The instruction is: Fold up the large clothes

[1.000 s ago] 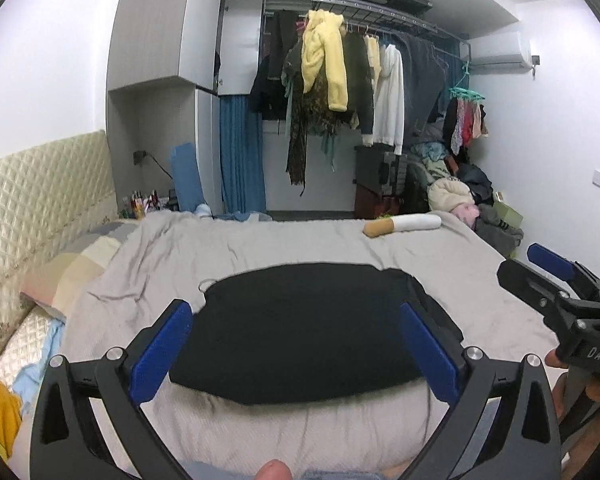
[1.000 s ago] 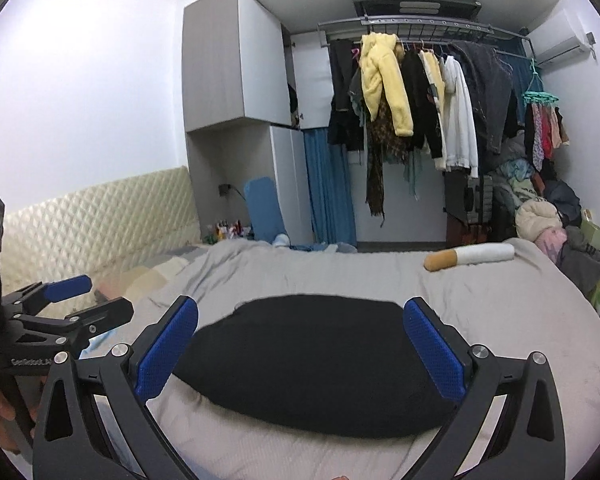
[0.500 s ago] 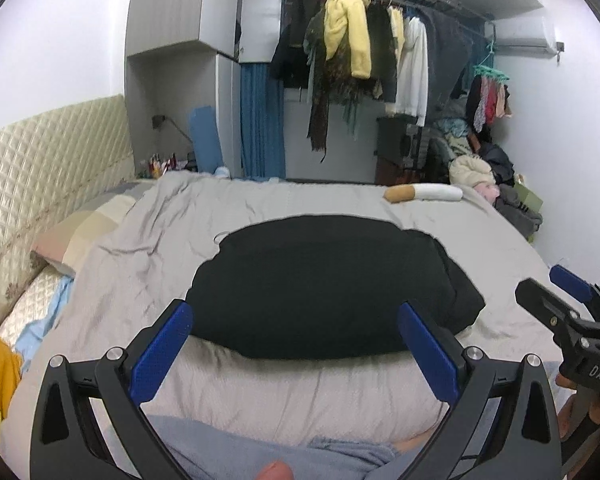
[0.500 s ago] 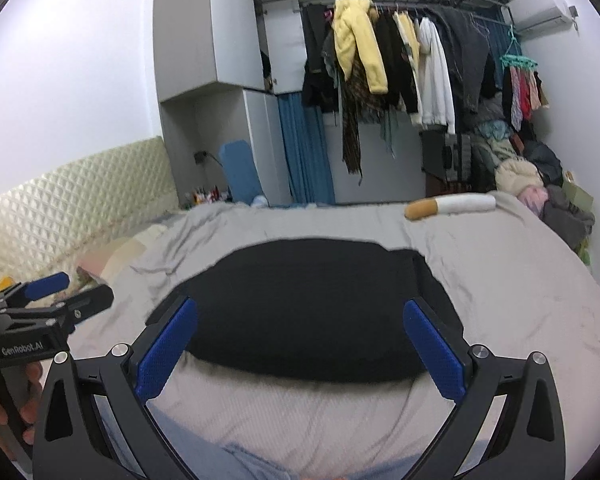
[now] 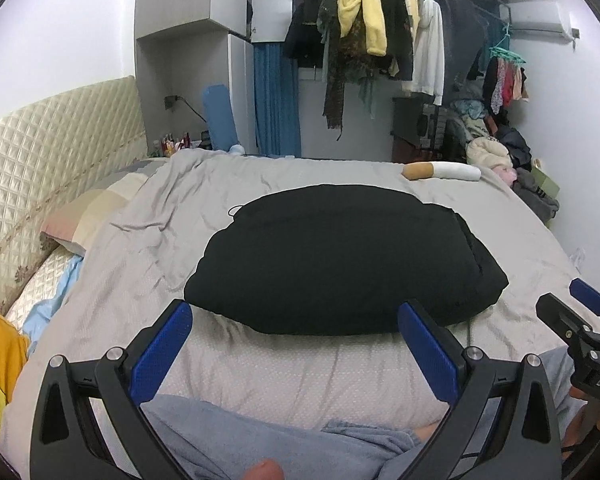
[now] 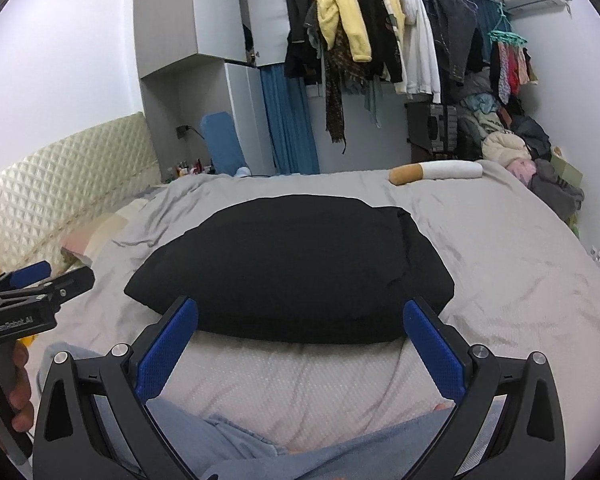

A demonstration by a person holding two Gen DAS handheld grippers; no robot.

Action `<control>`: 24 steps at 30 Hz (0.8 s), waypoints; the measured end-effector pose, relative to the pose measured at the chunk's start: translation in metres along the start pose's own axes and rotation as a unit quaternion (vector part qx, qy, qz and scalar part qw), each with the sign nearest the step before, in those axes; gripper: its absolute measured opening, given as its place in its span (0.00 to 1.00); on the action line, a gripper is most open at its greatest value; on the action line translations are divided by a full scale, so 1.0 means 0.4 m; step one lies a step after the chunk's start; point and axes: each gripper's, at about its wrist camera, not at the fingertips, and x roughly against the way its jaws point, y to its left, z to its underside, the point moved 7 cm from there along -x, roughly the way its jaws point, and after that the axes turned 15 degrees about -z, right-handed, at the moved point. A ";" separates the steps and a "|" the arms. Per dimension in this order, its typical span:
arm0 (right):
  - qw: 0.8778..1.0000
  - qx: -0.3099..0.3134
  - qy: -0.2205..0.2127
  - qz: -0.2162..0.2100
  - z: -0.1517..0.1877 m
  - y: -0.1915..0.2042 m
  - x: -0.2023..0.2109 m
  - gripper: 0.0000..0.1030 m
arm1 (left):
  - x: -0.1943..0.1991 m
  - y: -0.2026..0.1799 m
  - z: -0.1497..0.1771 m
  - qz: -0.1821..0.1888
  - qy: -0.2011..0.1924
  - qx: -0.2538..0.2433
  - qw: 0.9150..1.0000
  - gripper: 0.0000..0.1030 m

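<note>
A black garment (image 5: 340, 256) lies folded into a thick rectangle on the grey bedspread (image 5: 160, 248); it also shows in the right wrist view (image 6: 292, 268). My left gripper (image 5: 296, 344) is open and empty, held above the bed's near edge, just short of the garment. My right gripper (image 6: 300, 340) is open and empty, also just short of the garment's near edge. Each gripper shows at the edge of the other's view: the right one (image 5: 580, 320) and the left one (image 6: 40, 280).
A rolled white and tan bolster (image 5: 440, 171) lies at the bed's far side. Pillows (image 5: 88, 208) and a quilted headboard (image 5: 40, 160) are on the left. A clothes rack (image 5: 380, 40) and a clothes pile (image 5: 500, 152) stand behind. My legs in blue trousers (image 5: 240, 432) are below.
Both grippers have tilted downward and pulled back toward me. The garment now sits higher in view and my trousers have come into sight. Both stay open.
</note>
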 end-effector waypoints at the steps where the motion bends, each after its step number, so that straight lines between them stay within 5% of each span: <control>1: 1.000 -0.001 0.000 0.001 0.001 -0.002 0.000 1.00 | 0.001 -0.002 0.000 0.001 -0.001 0.000 1.000 1.00; 24: 1.000 -0.001 -0.015 0.009 -0.017 -0.002 0.025 1.00 | 0.037 0.005 -0.019 0.010 -0.012 0.004 1.000 1.00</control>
